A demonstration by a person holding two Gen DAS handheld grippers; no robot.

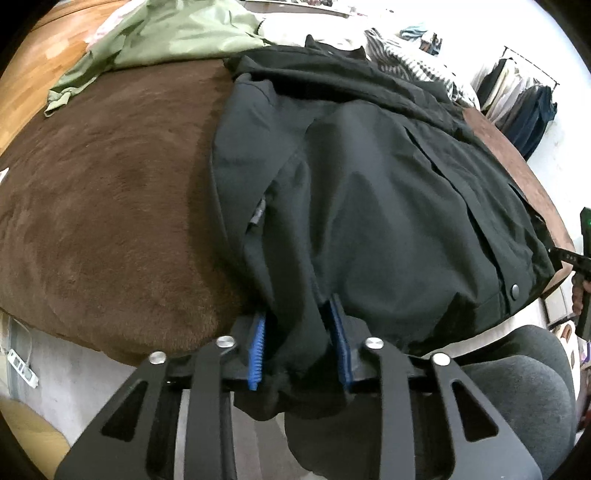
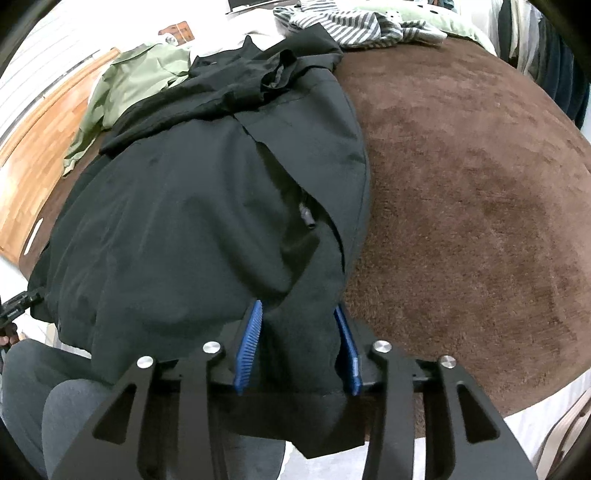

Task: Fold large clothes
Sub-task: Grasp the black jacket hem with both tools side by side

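Note:
A large black jacket (image 1: 369, 177) lies on a brown plush surface (image 1: 110, 206), its hem hanging over the near edge. My left gripper (image 1: 299, 332) is shut on a fold of the jacket's hem near its left side, cloth bunched between the blue pads (image 1: 258, 343). In the right wrist view the same jacket (image 2: 192, 192) fills the left half. My right gripper (image 2: 299, 339) is shut on the hem near the jacket's right side, cloth between its blue pads (image 2: 249, 350). The right gripper also shows at the left wrist view's right edge (image 1: 580, 258).
A light green garment (image 1: 166, 40) lies at the far left of the brown surface (image 2: 480, 184). A striped garment (image 2: 347, 26) lies beyond the jacket. A clothes rack (image 1: 517, 96) stands at the far right. The person's grey-clad knees (image 1: 517, 387) are below the near edge. A power strip (image 1: 22, 365) lies on the floor.

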